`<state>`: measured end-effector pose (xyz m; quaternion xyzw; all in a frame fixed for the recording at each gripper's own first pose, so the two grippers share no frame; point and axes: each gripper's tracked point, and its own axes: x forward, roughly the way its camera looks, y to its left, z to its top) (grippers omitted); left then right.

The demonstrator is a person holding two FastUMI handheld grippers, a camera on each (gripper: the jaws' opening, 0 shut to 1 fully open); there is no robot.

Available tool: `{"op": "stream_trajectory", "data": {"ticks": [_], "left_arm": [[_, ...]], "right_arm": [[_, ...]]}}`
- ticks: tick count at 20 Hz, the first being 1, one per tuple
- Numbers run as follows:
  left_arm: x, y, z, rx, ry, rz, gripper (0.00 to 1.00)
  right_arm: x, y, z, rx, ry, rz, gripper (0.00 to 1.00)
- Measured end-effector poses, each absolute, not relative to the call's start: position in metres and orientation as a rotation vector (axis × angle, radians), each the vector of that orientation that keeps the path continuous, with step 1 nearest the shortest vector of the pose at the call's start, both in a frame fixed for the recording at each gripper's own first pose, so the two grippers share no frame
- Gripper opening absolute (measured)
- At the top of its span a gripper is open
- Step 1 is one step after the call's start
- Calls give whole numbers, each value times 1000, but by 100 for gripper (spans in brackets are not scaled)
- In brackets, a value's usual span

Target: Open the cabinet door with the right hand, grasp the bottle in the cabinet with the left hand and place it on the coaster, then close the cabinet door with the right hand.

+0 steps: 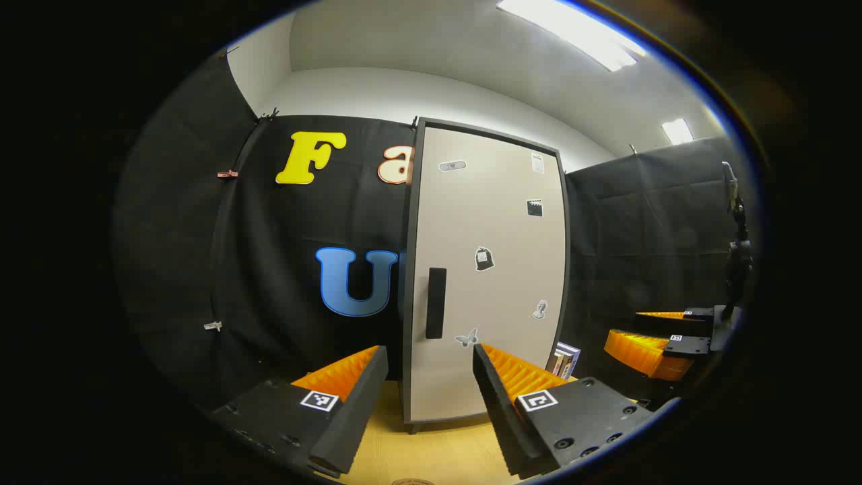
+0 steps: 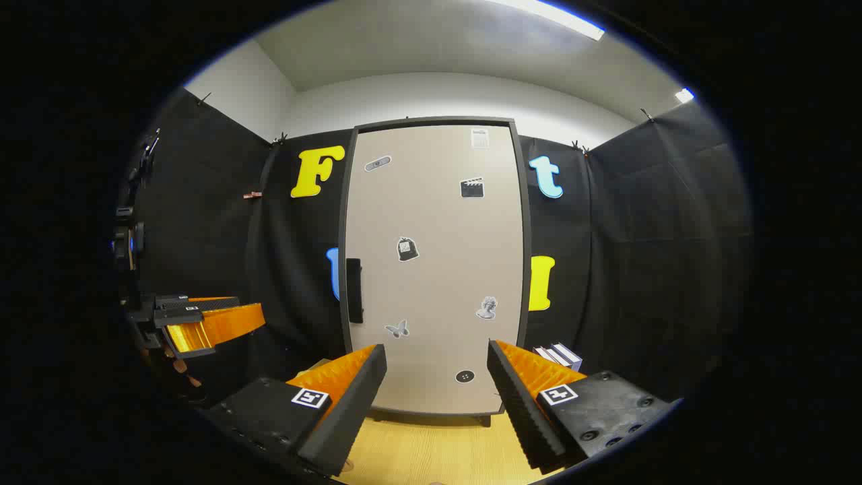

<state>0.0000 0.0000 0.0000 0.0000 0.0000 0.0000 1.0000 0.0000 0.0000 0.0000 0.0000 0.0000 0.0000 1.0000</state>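
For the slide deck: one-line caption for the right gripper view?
Open right gripper faces the closed cabinet door, its dark handle untouched; left gripper waits alongside.

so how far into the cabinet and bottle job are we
Nothing looks done yet. The cabinet door is shut, with its dark handle untouched on the left edge. The right gripper is open and faces the door, short of the handle; the left gripper is open and holds nothing. All steps remain: opening the door, moving the bottle to the coaster, closing the door.
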Motion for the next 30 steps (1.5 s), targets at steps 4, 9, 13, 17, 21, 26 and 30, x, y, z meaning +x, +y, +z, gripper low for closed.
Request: {"op": "stream_trajectory", "data": {"ticks": [4,9,13,17,21,26,30], "left_arm": [[1,2,-1,0,9,3,81],[3,-1,0,3,4,-4,81],[5,0,0,6,3,-5,81],[7,2,-1,2,2,-6,81],[9,7,-2,8,5,-2,81],[10,22,-1,2,7,2,81],[9,35,0,12,0,4,81]], "right_arm": [[0,1,-2,2,3,4,98],[2,-1,1,1,-6,-4,98],[5,1,2,3,-7,4,98],[7,2,3,-7,-13,-3,98],[12,5,2,-15,-14,-4,98],[22,19,2,-21,-13,10,98],[33,39,1,-22,-13,36,98]]}}
